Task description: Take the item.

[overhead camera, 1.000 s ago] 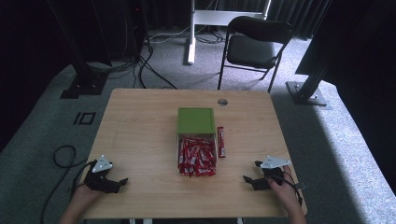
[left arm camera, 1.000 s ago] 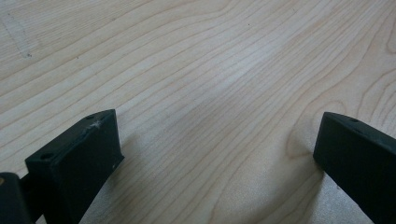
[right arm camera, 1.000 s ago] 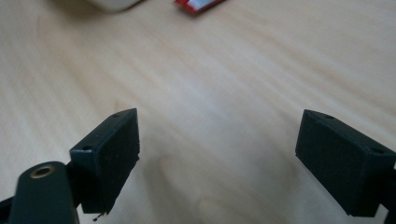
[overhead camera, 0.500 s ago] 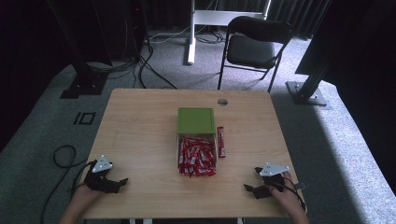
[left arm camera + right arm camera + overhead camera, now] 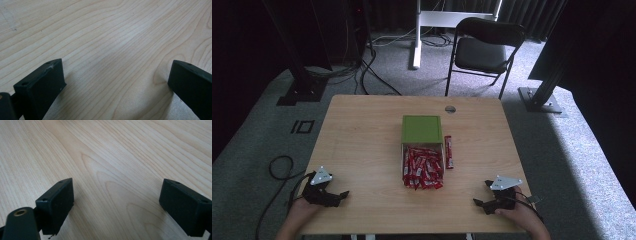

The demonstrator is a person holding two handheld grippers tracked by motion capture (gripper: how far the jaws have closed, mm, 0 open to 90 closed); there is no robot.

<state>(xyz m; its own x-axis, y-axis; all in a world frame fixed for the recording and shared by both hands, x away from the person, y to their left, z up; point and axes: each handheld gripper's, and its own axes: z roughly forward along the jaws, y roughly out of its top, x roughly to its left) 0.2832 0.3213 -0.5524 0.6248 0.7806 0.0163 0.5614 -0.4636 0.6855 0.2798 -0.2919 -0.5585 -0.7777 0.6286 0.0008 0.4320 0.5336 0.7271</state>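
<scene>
High view: fixed overhead, faced forward and down across the whole table (image 5: 362, 130). Both gripper views: sat low, close over bare tabletop, the surface all three shared.

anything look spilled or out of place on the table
Yes: red packets have spilled out of the green box into a heap on the table, and one red stick packet lies apart beside the box's right. Both tongs rest open near the front edge.

I am seeing a black folding chair (image 5: 484, 52) standing on the grey carpet (image 5: 582, 150) beyond the wooden table (image 5: 362, 135). A white stand base (image 5: 447, 19) is sitting behind it, black cables (image 5: 372, 70) are trailing across the floor, and a round grommet (image 5: 450, 109) is sitting near the table's far edge.
</scene>
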